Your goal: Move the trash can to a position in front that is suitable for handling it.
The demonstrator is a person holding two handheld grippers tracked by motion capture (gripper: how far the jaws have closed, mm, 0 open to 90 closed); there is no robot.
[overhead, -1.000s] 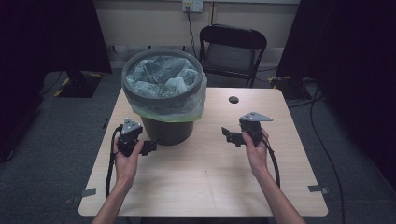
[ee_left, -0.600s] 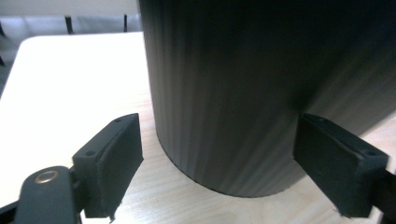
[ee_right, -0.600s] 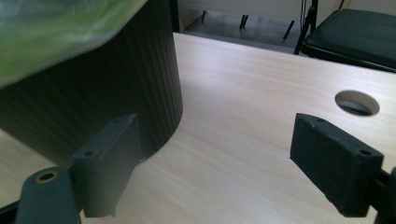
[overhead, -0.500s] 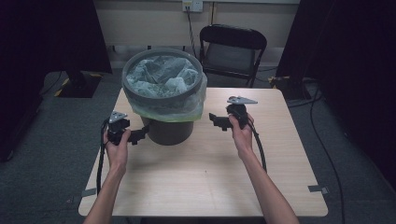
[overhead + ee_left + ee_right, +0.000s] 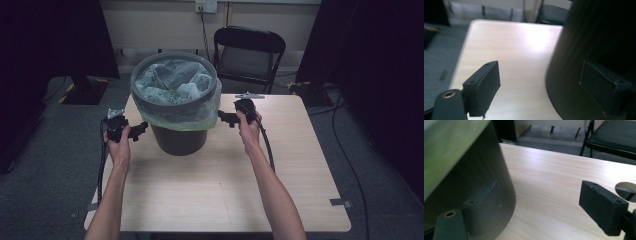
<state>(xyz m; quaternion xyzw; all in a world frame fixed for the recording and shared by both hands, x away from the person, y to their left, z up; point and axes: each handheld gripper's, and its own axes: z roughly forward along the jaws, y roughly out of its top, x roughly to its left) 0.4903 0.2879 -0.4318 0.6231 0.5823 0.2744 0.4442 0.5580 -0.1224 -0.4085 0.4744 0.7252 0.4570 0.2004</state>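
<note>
So the bin (image 5: 176,107) sits toward the far-left part of the worktop (image 5: 220,185), closer to the far edge than the near one, with a thin greenish liner (image 5: 212,112) folded over its rim and crumpled plastic inside. The two grippers come at it from opposite sides, which makes sense if the plan is to work on that liner or steady the bin from both flanks.

The left gripper (image 5: 135,132) is right at the left edge of the worktop, pointing in at the dark wall of the bin, below the liner's hem. In the left gripper view its jaws stand wide apart with nothing between them, one pad in front of the bin's side (image 5: 596,50); I can't tell if it touches.

The right gripper (image 5: 224,117) is up by the liner's overhang on the other side. In the right gripper view its jaws are also apart and empty, one of them right next to the bin wall (image 5: 474,182).

My guess: both are lining up for a grab at the liner's edge, not yet pinching anything. The round hole (image 5: 626,188) in the worktop and the chair (image 5: 249,52) beyond the far edge are just bystanders.
</note>
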